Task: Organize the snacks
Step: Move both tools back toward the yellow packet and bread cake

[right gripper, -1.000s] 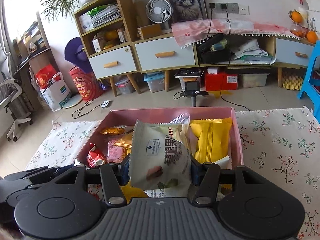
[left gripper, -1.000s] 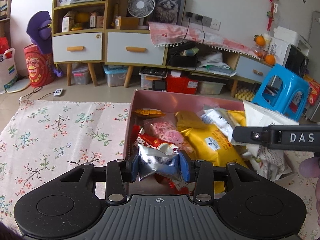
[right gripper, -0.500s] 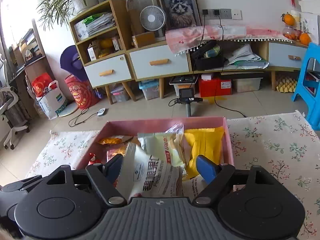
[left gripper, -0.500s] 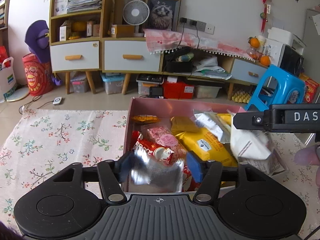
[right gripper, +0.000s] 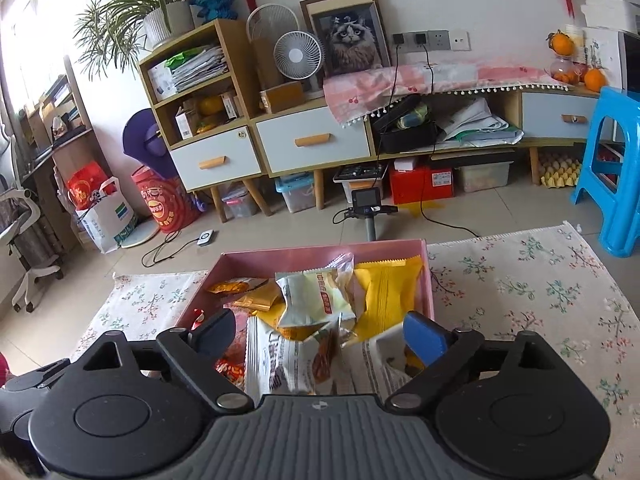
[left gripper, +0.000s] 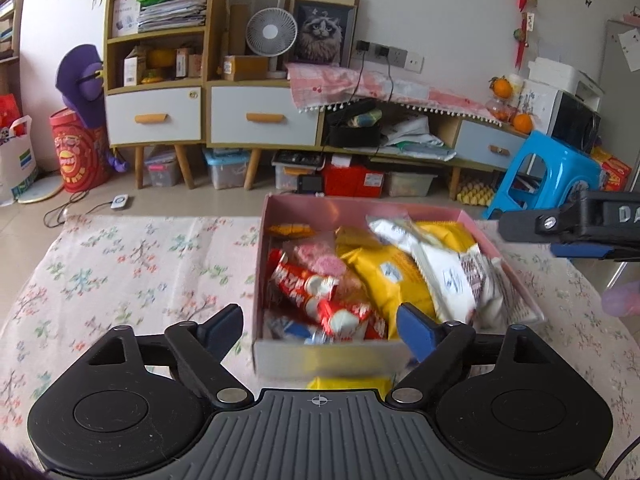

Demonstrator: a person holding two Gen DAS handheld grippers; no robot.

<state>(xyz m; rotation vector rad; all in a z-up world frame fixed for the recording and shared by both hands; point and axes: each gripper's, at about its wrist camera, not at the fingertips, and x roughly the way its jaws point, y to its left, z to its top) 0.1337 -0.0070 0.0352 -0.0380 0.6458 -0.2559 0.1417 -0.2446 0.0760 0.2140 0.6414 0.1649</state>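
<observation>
Both my jaws, just opening, stand wide and grip nothing: left gripper [left gripper: 320,330] and right gripper [right gripper: 318,334] hang over the pink cardboard box [left gripper: 332,354] of snack packets.

Left gripper [left gripper: 320,330] body: black plastic, ribbed grey centre, crosshair mark
Fingers [left gripper: 416,330]: blue pads, silver screws
Right gripper [right gripper: 320,334]: made alike

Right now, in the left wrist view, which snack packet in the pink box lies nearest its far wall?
The small orange packet, alone in the far left corner of the pink box; the red, yellow and white packets lie nearer the camera.
</observation>
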